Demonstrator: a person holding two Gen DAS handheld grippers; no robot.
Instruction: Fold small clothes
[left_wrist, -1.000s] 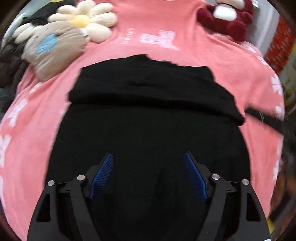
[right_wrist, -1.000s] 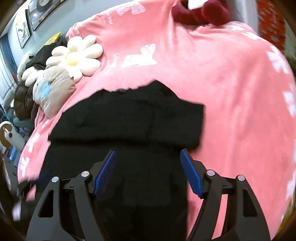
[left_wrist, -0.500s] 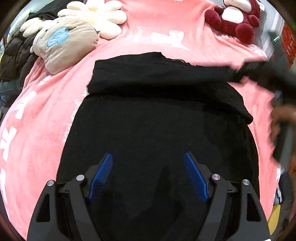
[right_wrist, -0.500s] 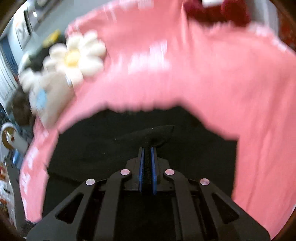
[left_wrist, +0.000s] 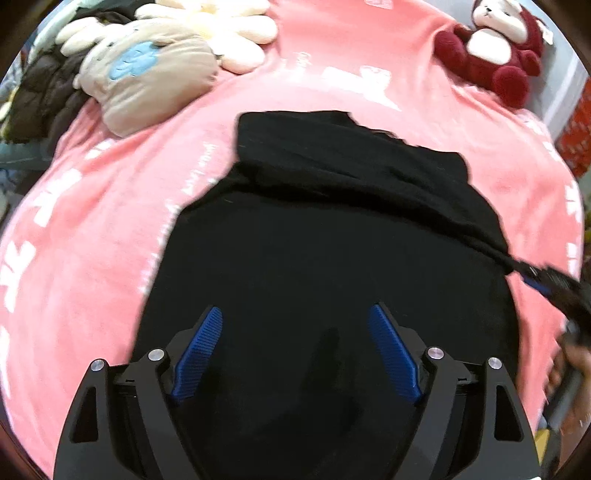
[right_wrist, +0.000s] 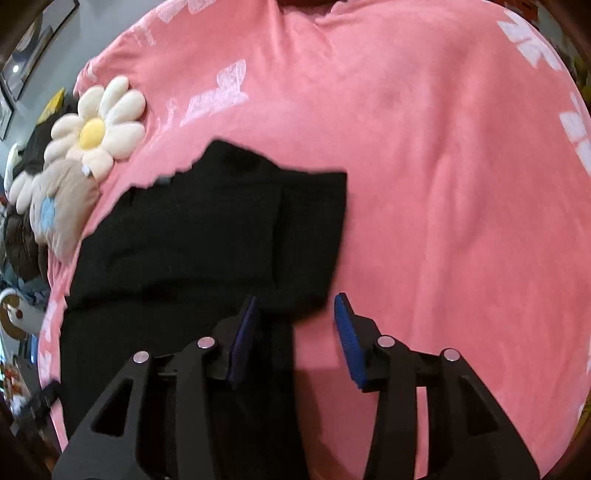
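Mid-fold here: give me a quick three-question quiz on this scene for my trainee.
1. True or false: the black garment lies on a pink blanket.
2. Which toy sits at the blanket's far right corner in the left wrist view? A) red plush bear B) flower pillow C) a blue robot
3. Fill in: between its pads, the left gripper grips ____.

Key
1. True.
2. A.
3. Nothing: its jaws stand wide over the garment. The right gripper is opening, with a folded corner of the garment between its pads.
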